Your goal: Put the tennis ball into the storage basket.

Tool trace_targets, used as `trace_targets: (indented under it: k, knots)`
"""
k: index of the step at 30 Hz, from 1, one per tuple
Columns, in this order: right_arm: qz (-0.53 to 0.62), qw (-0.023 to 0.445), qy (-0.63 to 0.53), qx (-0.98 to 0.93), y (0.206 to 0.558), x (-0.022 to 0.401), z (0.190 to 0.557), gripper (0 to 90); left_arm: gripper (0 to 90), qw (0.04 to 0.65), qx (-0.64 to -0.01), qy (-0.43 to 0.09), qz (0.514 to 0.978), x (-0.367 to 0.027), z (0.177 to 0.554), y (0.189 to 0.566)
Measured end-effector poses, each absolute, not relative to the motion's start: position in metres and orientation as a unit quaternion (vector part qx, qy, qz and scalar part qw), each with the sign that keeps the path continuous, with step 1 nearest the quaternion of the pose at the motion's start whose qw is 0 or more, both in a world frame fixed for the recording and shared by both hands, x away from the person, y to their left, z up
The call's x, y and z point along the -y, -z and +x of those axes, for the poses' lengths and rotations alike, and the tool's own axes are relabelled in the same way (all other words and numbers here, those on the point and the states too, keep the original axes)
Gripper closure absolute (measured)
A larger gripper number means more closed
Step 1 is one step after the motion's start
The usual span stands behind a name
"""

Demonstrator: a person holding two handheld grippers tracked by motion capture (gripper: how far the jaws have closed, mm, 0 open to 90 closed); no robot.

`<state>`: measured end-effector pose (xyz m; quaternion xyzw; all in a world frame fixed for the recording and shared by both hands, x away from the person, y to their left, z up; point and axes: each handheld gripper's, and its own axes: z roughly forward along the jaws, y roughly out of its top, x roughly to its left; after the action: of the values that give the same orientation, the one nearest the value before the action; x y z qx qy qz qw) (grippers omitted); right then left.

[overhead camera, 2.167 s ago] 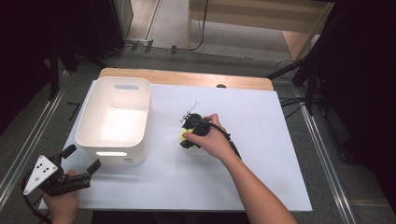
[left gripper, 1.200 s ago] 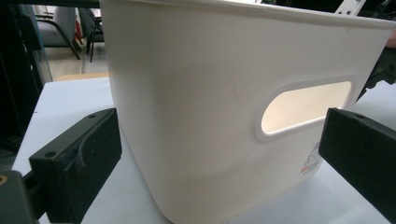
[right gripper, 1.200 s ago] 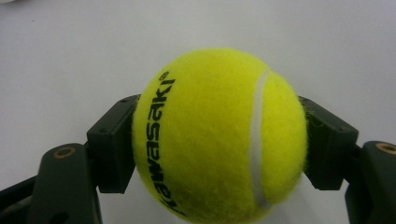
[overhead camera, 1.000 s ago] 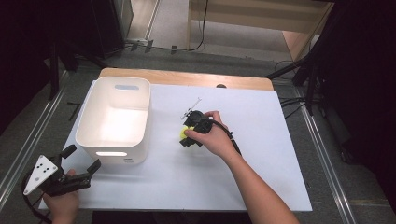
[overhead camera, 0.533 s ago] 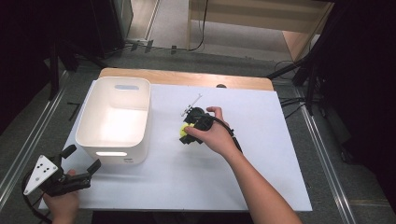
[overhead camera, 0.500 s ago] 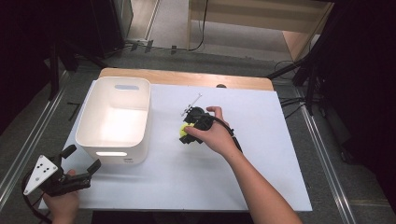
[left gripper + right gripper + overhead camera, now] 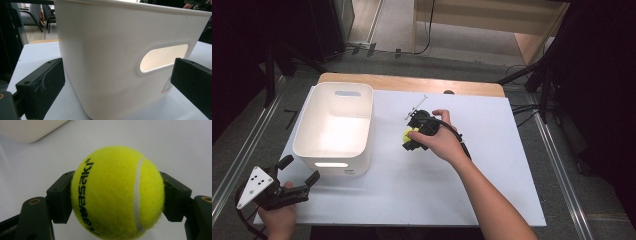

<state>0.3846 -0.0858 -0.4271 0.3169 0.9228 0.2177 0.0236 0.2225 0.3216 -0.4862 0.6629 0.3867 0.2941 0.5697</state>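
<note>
A yellow tennis ball (image 7: pixel 117 192) with black lettering sits between the two black jaws of my right gripper (image 7: pixel 117 195), which press on its sides. In the high view that right gripper (image 7: pixel 409 137) is at the middle of the white table, with the ball (image 7: pixel 407 134) showing as a yellow spot just right of the white bin (image 7: pixel 337 130). My left gripper (image 7: pixel 297 172) is held at the table's front left corner, open. In the left gripper view its jaws stand wide apart before the bin's near wall (image 7: pixel 112 50) with a handle slot (image 7: pixel 162 57).
The white tabletop (image 7: pixel 492 165) has a wooden strip (image 7: pixel 412 84) along its far edge. A black cable trails from the right gripper along the forearm (image 7: pixel 492 200). Metal rails (image 7: pixel 242 150) run along both sides of the table, over a grey floor.
The right gripper has barely shifted over the ball beside the bin. The left gripper has stayed in place.
</note>
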Motion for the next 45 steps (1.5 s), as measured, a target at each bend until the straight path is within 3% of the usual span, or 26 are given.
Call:
trace_targets:
  k: [45]
  knots:
    - [0.296,0.034,-0.227,-0.927,0.377,0.079,0.39,23.4,0.0,0.571,-0.386,-0.293,0.662,-0.322,0.223,0.486]
